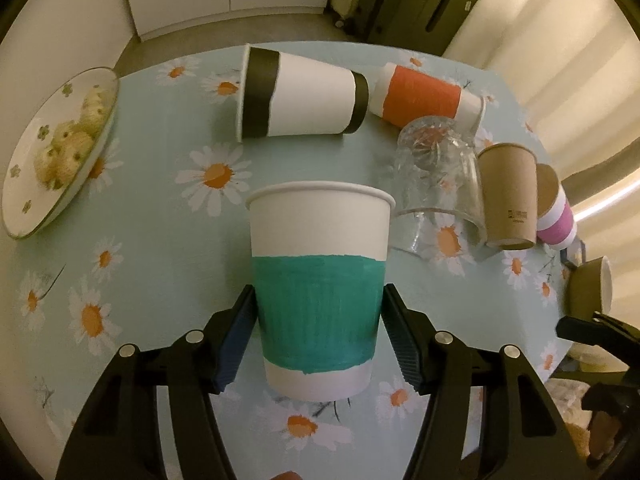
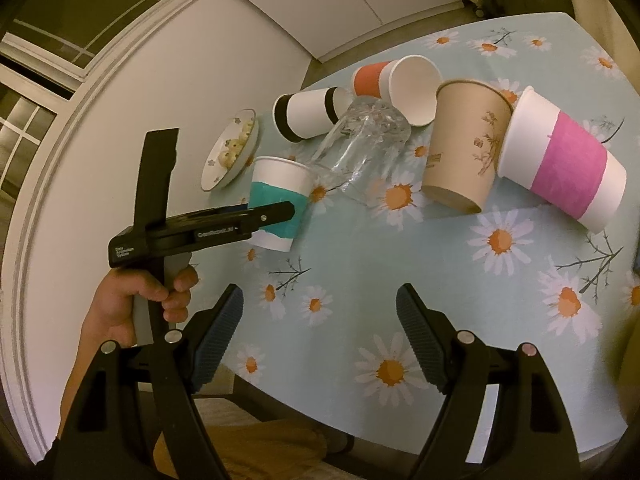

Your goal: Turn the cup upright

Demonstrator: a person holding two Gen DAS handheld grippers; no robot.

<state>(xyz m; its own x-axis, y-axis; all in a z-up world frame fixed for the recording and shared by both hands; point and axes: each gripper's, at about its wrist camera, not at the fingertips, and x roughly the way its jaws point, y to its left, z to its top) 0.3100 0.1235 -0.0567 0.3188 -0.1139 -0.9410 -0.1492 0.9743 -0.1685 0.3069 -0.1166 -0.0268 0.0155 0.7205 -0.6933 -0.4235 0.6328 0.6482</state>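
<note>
A white paper cup with a teal band (image 1: pixel 318 300) stands upright on the daisy tablecloth, rim up. My left gripper (image 1: pixel 319 336) has its two pads at the cup's sides, touching or nearly touching the teal band. The same cup (image 2: pixel 278 204) and the left gripper (image 2: pixel 280 212) show in the right wrist view. My right gripper (image 2: pixel 319 340) is open and empty, above the table's near edge.
Lying cups: black-banded (image 1: pixel 300 94), orange-banded (image 1: pixel 424 98), brown (image 1: pixel 508 196), pink-banded (image 2: pixel 564 160). A glass mug (image 1: pixel 436 184) lies just right of the teal cup. A plate of biscuits (image 1: pixel 60 152) sits far left. Table edge (image 2: pixel 360 436) is near.
</note>
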